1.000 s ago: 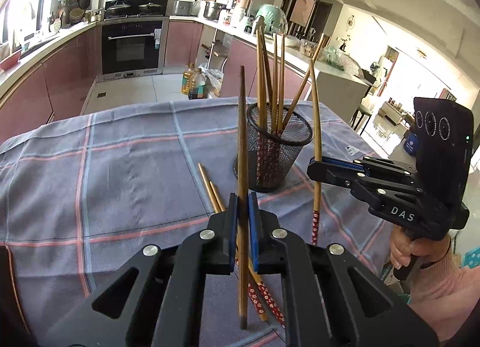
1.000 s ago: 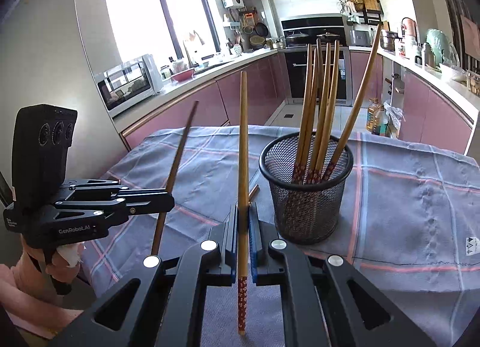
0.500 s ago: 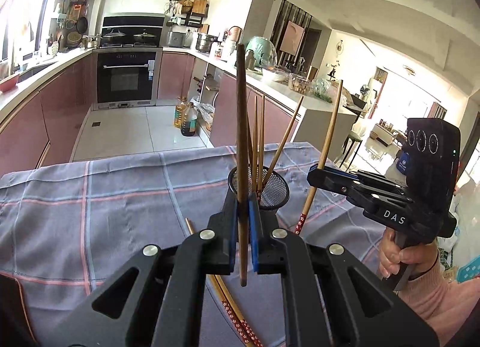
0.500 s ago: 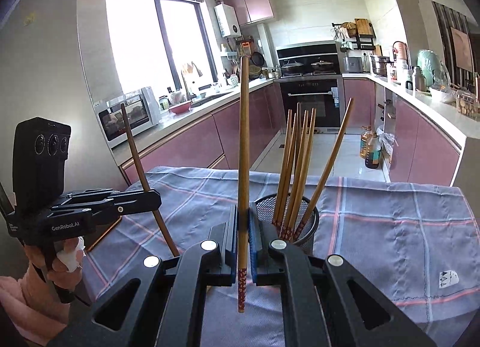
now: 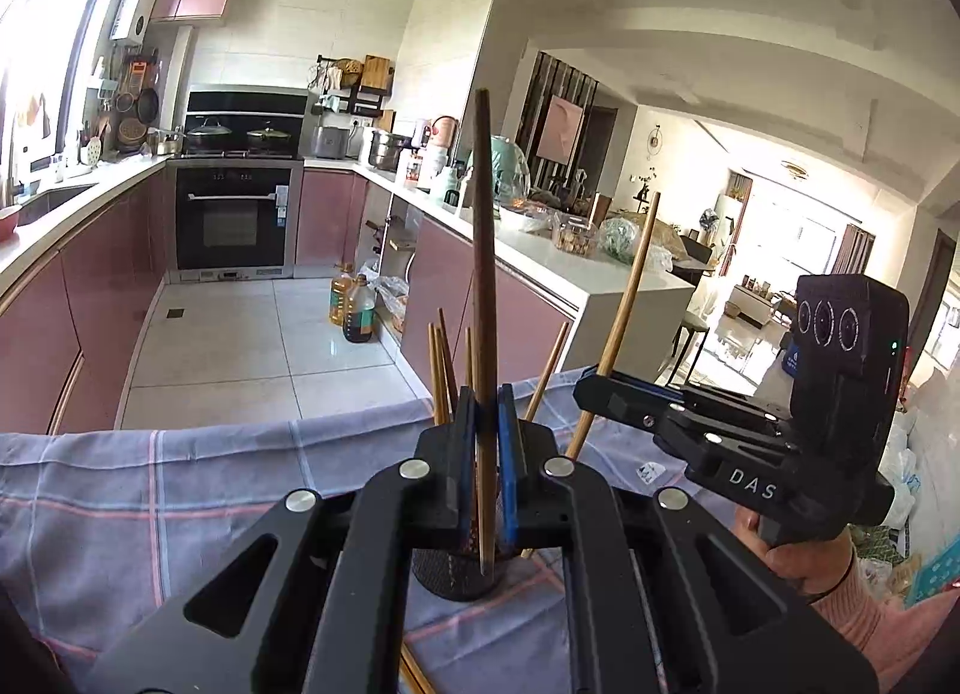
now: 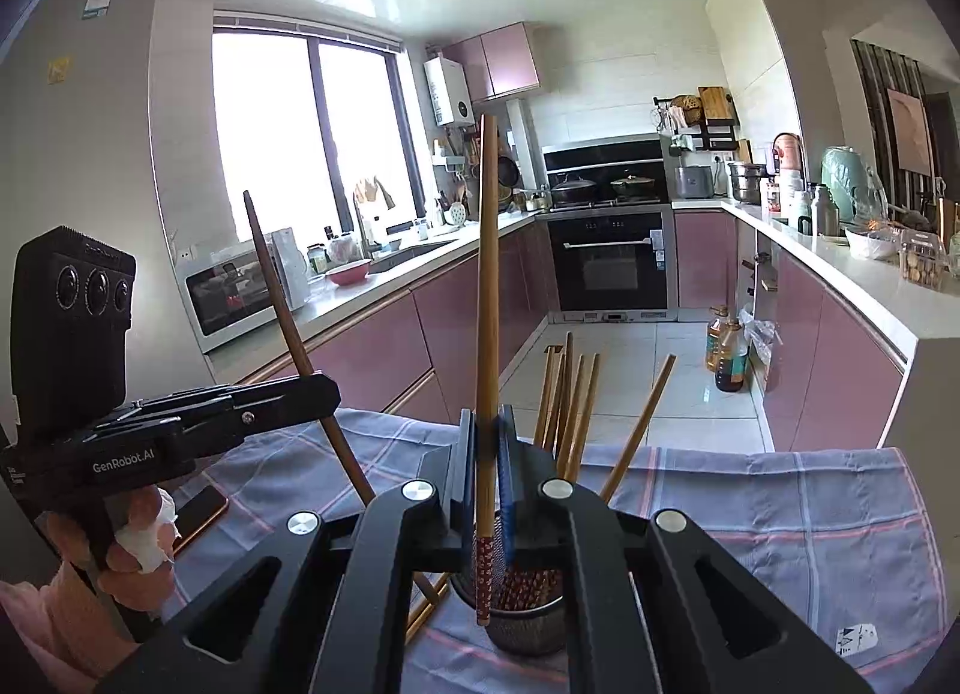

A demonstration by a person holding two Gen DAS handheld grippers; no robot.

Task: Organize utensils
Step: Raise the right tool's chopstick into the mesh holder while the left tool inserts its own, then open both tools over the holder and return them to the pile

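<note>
My left gripper point(image 5: 483, 442) is shut on a dark brown chopstick point(image 5: 483, 250), held upright with its lower tip over the black mesh holder point(image 5: 456, 577). My right gripper point(image 6: 487, 454) is shut on a lighter chopstick point(image 6: 487, 286) with a red patterned end, its tip at the rim of the mesh holder point(image 6: 528, 622). Several chopsticks point(image 6: 570, 400) stand in the holder. The right gripper also shows in the left wrist view point(image 5: 591, 391), the left gripper in the right wrist view point(image 6: 327, 391).
The holder stands on a grey-blue checked tablecloth point(image 6: 810, 520). Loose chopsticks point(image 6: 429, 604) lie on the cloth beside the holder. A phone point(image 6: 198, 514) lies at the table's left edge. Kitchen counters and an oven point(image 5: 234, 220) are behind.
Both grippers have risen and tilted with their chopsticks, moving over the holder. The holder now sits low, right under the fingers, in both views.
</note>
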